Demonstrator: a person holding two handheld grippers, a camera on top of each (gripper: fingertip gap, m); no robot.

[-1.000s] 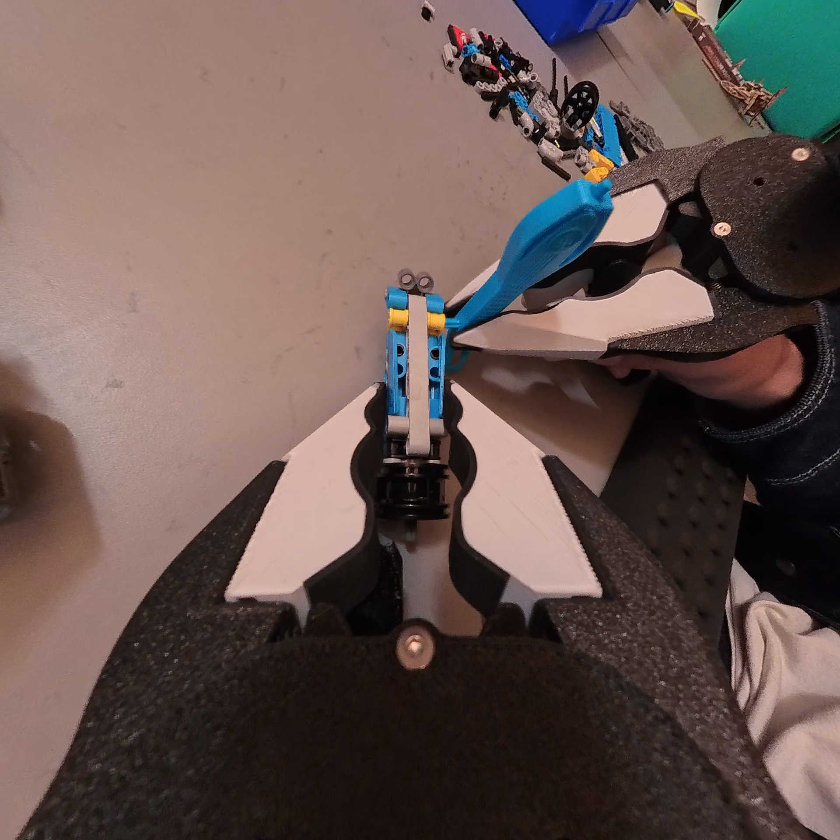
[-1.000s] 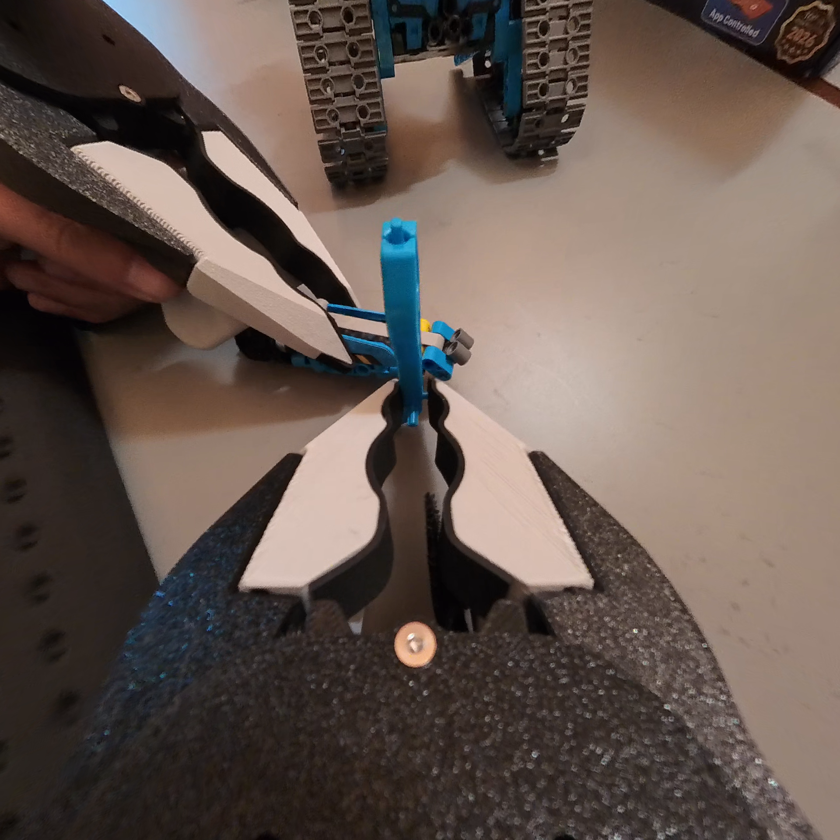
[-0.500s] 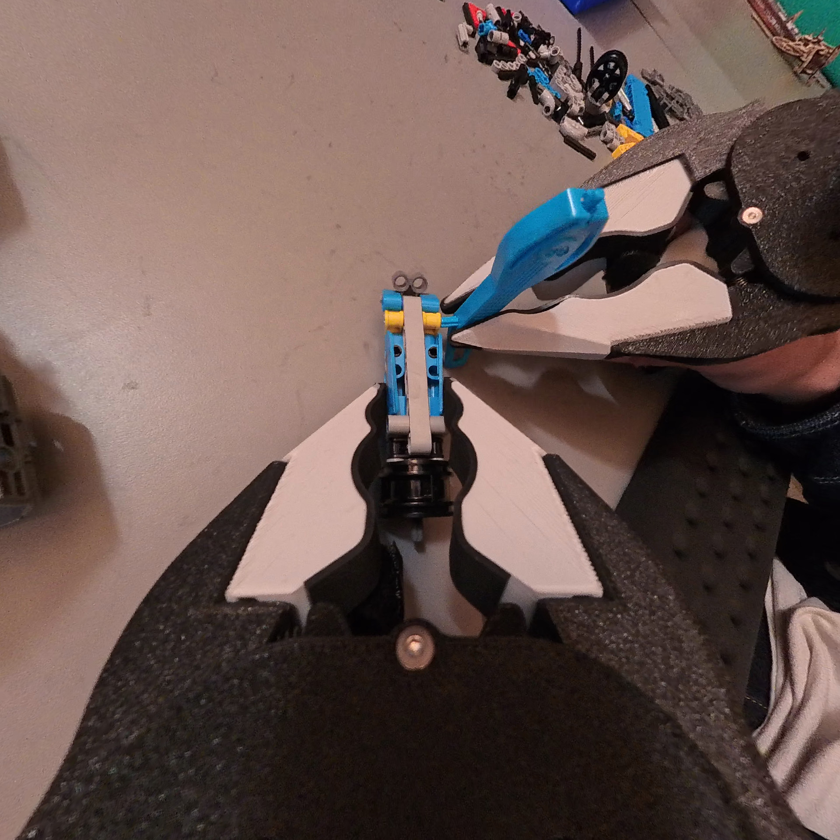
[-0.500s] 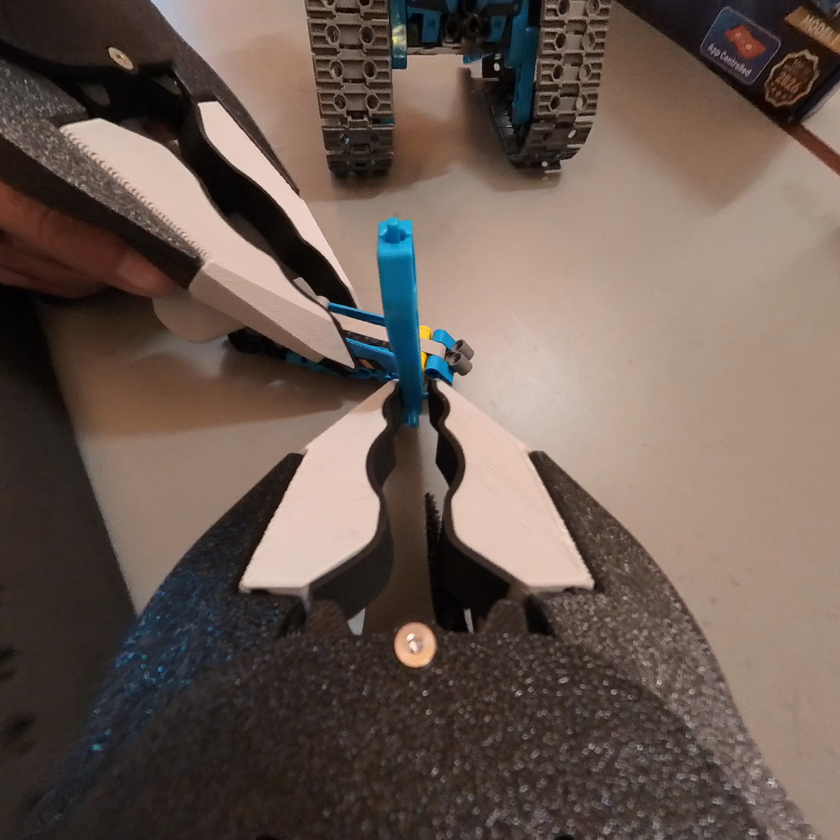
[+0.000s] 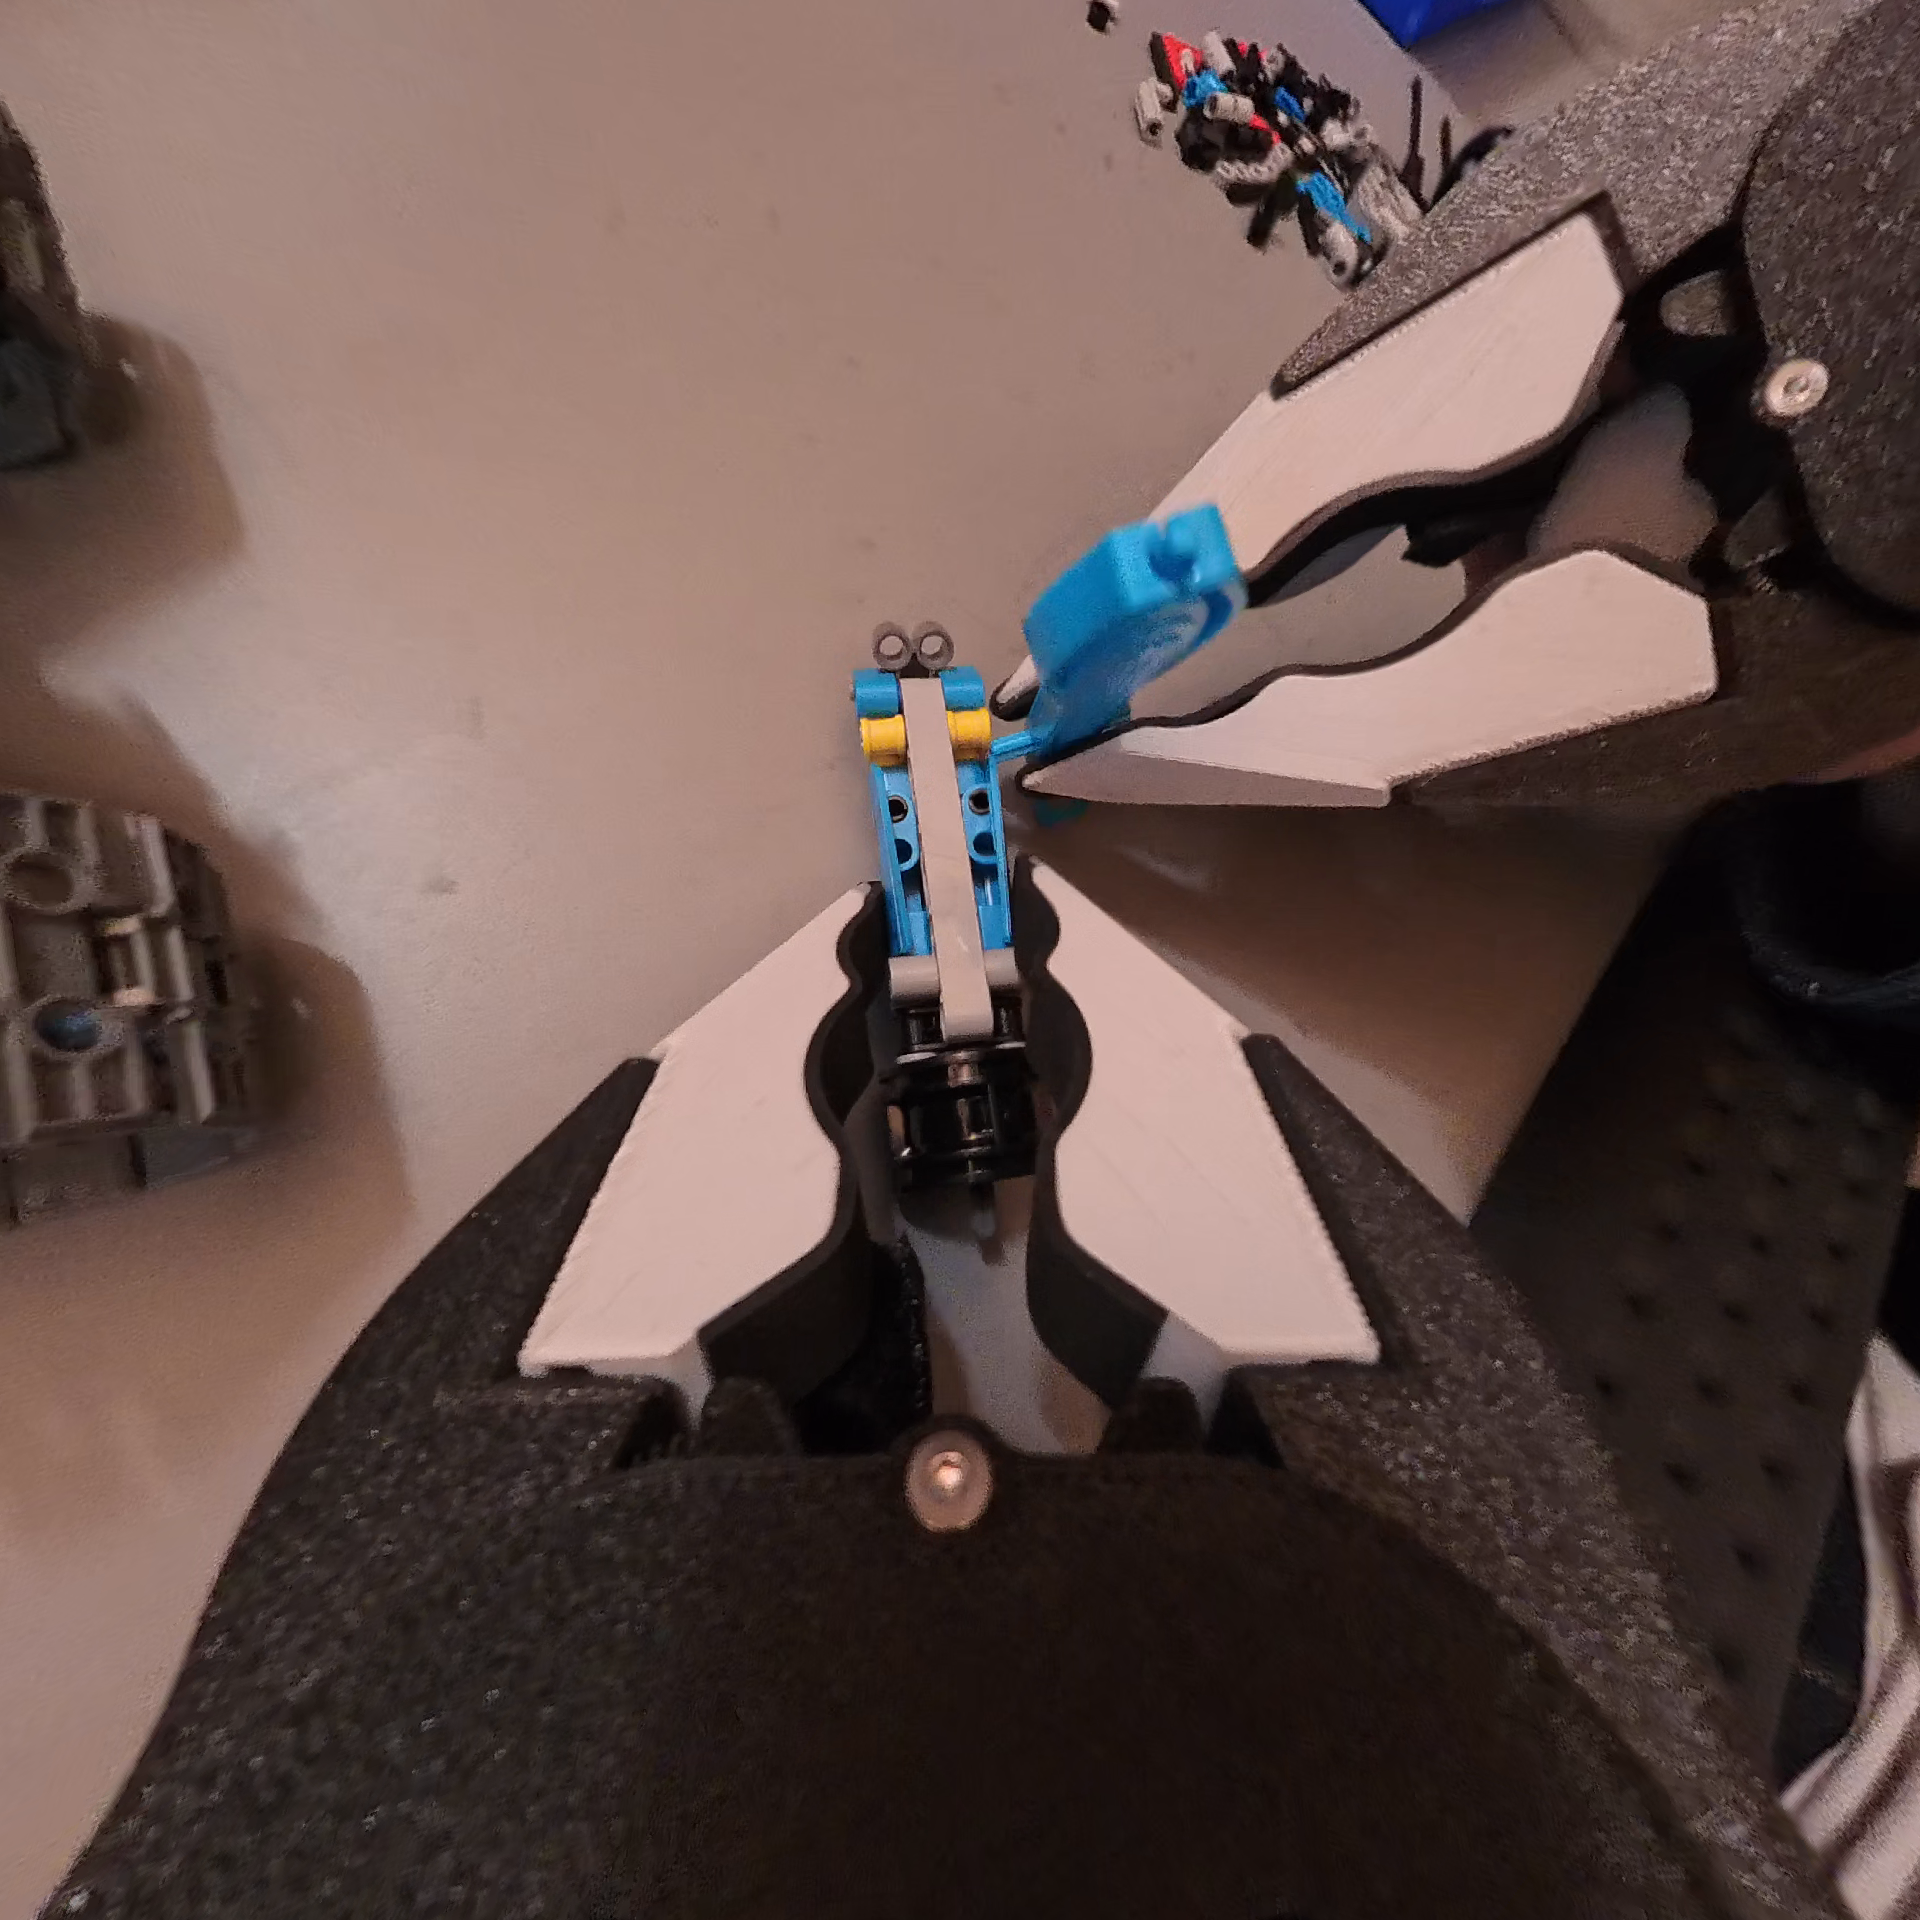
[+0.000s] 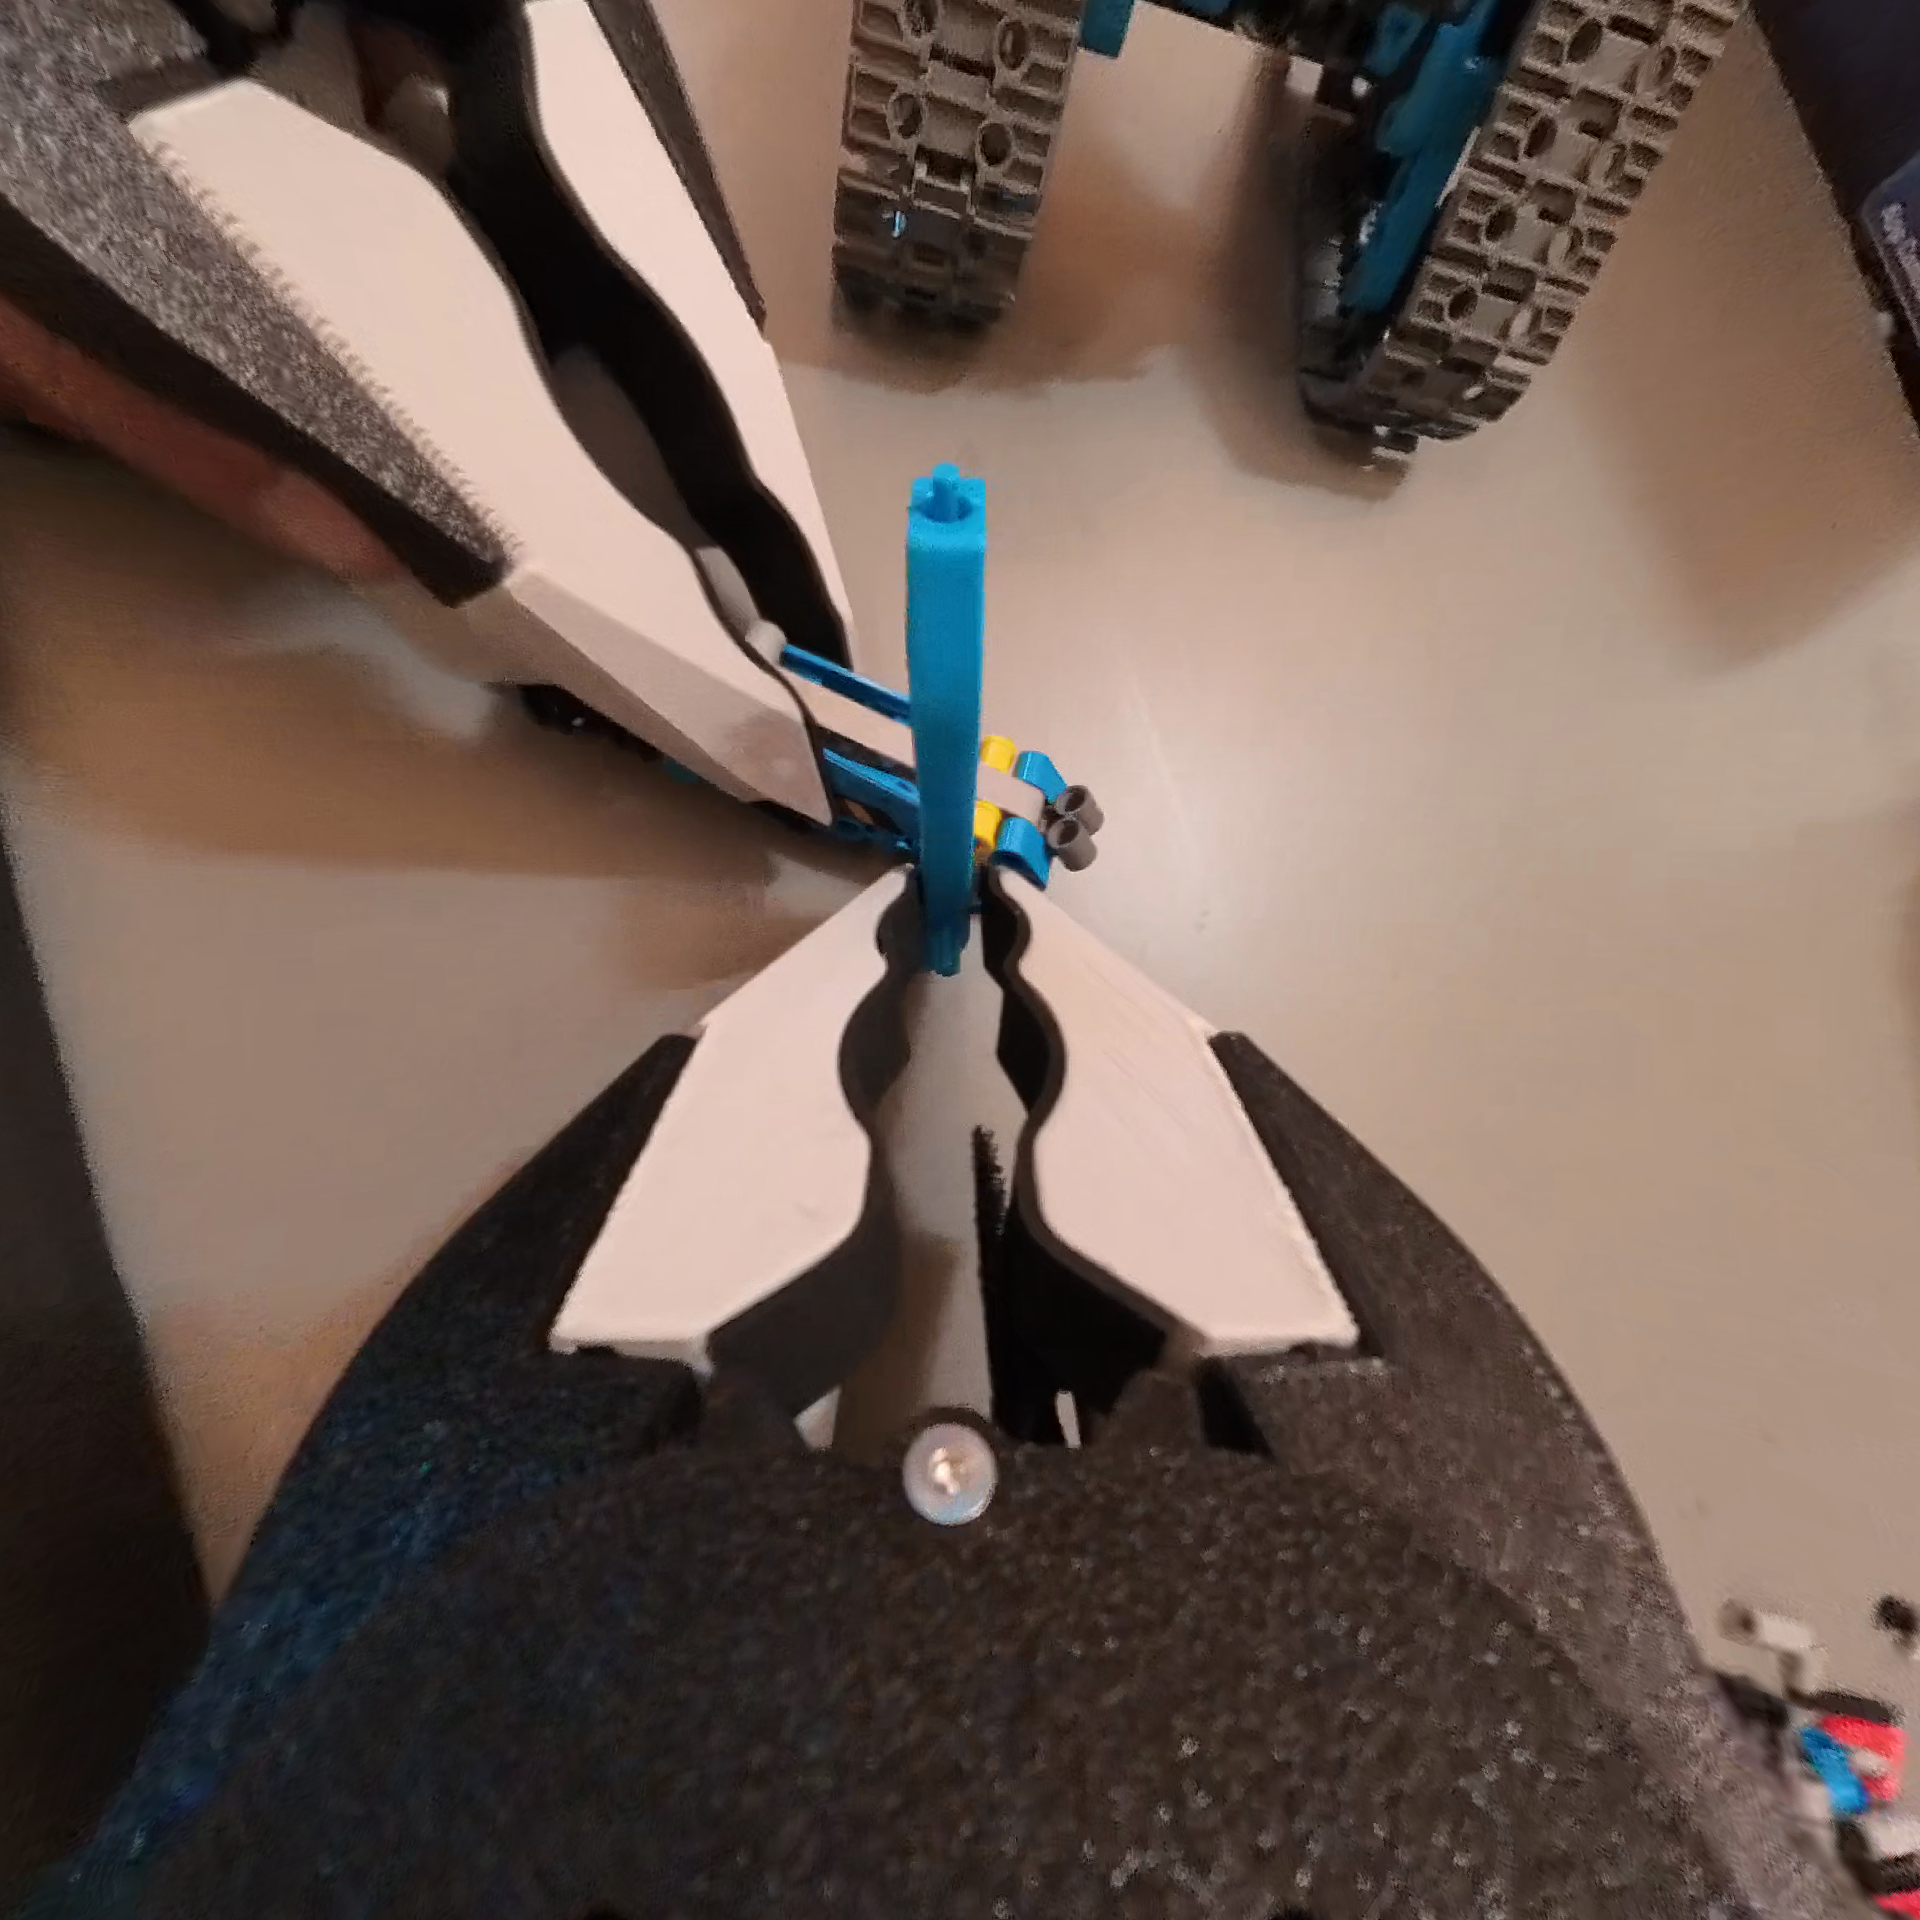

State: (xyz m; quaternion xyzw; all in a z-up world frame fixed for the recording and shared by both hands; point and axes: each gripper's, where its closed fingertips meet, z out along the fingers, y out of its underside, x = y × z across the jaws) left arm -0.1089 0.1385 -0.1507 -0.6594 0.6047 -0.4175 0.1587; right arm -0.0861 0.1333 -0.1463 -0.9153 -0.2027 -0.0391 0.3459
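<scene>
Left gripper [image 5: 951, 883] jaws clamped on blue-grey brick assembly [image 5: 940, 821] above worktop [image 5: 520, 468]. Right gripper [image 6: 948, 883] jaws closed on blue separator tool [image 6: 943, 665], tip against assembly's yellow pin. Tracked vehicle [image 6: 1195, 177] beyond assembly.

right gripper [image 6: 948, 894] clamping blue tool [image 6: 943, 665], tracked vehicle [image 6: 1195, 177]

Beige table [image 6: 1455, 831] carried grey-tracked blue brick vehicle [image 6: 1195, 156] toward far side, both tracks resting on surface. Heap of small loose brick parts [image 5: 1268, 104] lay well apart from it. Table's near edge met black dotted mat [image 5: 1683, 1195].
</scene>
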